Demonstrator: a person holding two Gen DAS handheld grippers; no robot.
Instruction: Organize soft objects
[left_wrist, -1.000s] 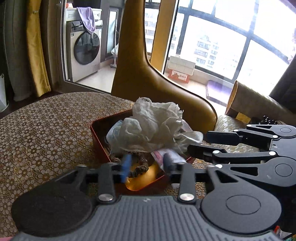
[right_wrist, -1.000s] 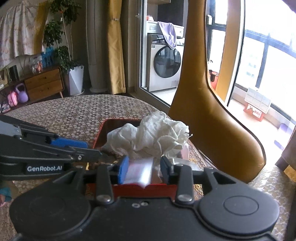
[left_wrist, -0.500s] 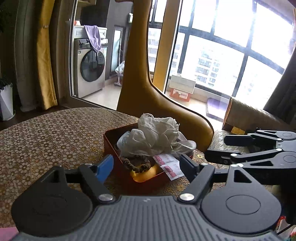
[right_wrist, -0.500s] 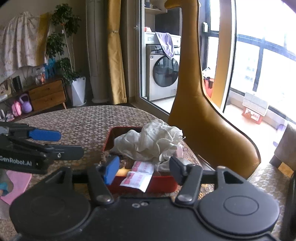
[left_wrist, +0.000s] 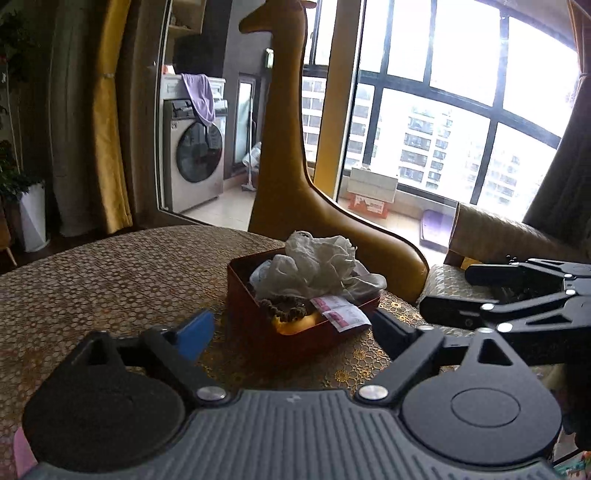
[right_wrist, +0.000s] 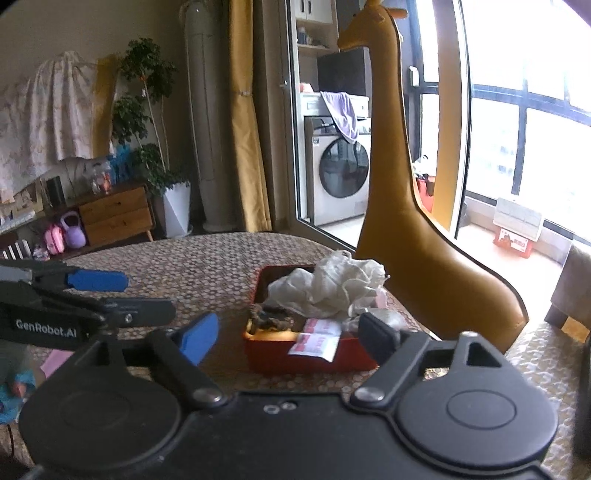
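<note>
Patterned tablecloth (left_wrist: 110, 280) carries the red box (left_wrist: 251, 314), already holding the crumpled white cloth (left_wrist: 317, 258) and sachets; the left gripper (left_wrist: 291, 328) is empty, jaws opening. From the right wrist, the right gripper (right_wrist: 288, 332) likewise spreads empty before the box; little seems left.

The crumpled white cloth (left_wrist: 316, 264) heaped at twelve o'clock hides most of the inside of the red rectangular box (left_wrist: 255, 314). Print on the small white-and-red paper sachets (right_wrist: 316, 338) hanging over its rim is too small to read. At three o'clock, the picture's edge cuts off the other black gripper's body (left_wrist: 517, 295).
</note>
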